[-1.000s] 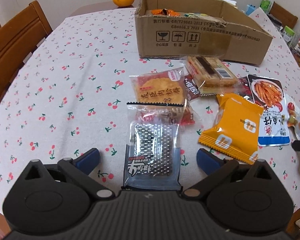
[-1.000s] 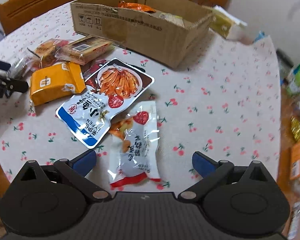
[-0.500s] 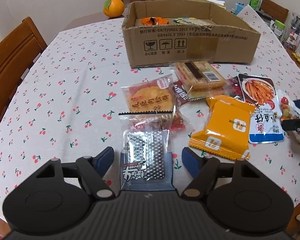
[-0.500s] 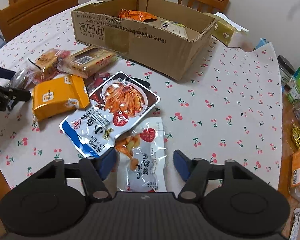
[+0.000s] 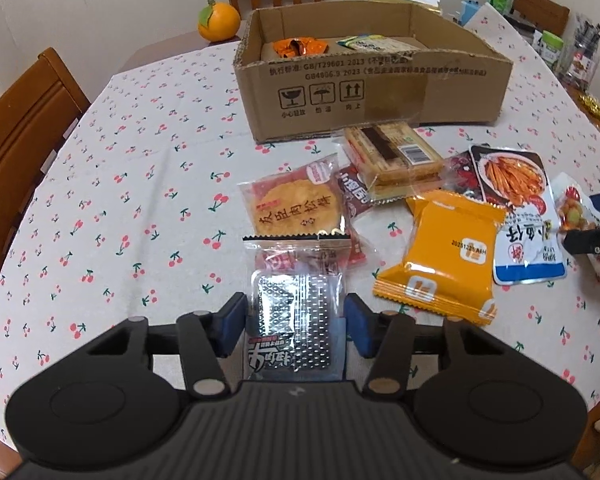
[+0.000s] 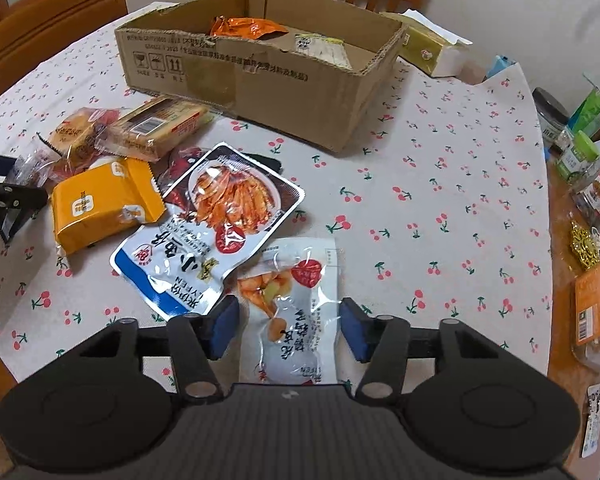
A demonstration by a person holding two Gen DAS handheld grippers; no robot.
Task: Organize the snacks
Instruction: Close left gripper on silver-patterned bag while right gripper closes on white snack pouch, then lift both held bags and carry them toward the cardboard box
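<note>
Two packets, two grippers, both closing in at once. The silver snack packet lies between the blue pads of the left gripper, whose jaws are closing and touch its edges. The white pouch sits in the right gripper, pads narrow at its sides, though whether they truly bite is hard to tell. Risk here: slick film buckles or slides out on the lift. Just ahead of the left tool, a clear wrapper overlaps and could drag along. Further ahead waits the cardboard box; its wall may snag a drooping packet.
</note>
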